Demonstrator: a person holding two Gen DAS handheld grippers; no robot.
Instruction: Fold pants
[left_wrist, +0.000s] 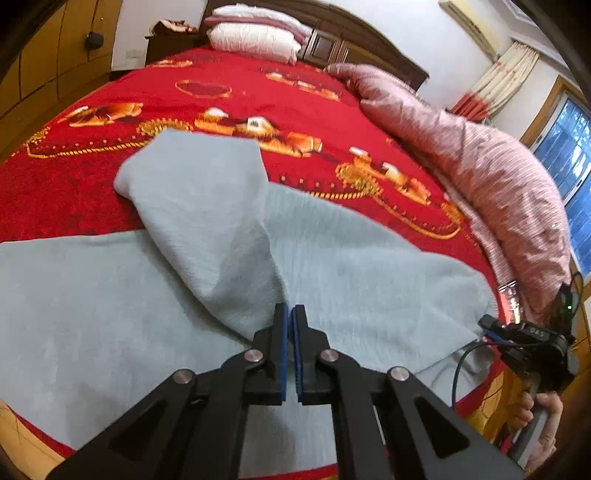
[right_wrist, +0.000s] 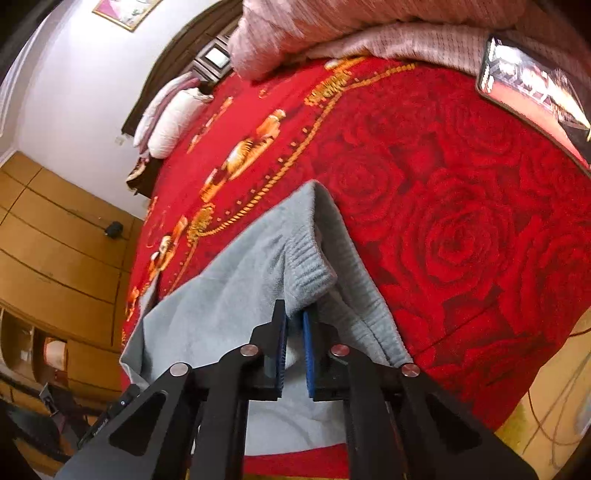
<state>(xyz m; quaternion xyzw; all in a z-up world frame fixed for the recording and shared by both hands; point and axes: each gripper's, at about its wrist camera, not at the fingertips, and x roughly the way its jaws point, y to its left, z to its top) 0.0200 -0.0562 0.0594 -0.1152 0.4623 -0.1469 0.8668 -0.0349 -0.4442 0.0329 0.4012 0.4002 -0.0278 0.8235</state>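
Note:
Light grey pants (left_wrist: 343, 266) lie spread on a red bedspread (left_wrist: 92, 192). My left gripper (left_wrist: 290, 314) is shut on a fold of the pants and lifts it, so one leg (left_wrist: 195, 192) rises and drapes away across the bed. My right gripper (right_wrist: 294, 319) is shut on the ribbed waistband (right_wrist: 310, 266) and holds it up off the bed. The right gripper also shows at the far right of the left wrist view (left_wrist: 491, 326), at the pants' edge, held by a hand (left_wrist: 546, 413).
A pink quilt (left_wrist: 491, 173) lies bunched along the far right side of the bed. A phone (right_wrist: 532, 85) lies beside it. White pillows (left_wrist: 255, 37) sit at the headboard. Wooden wardrobes (right_wrist: 55, 251) stand beyond the bed.

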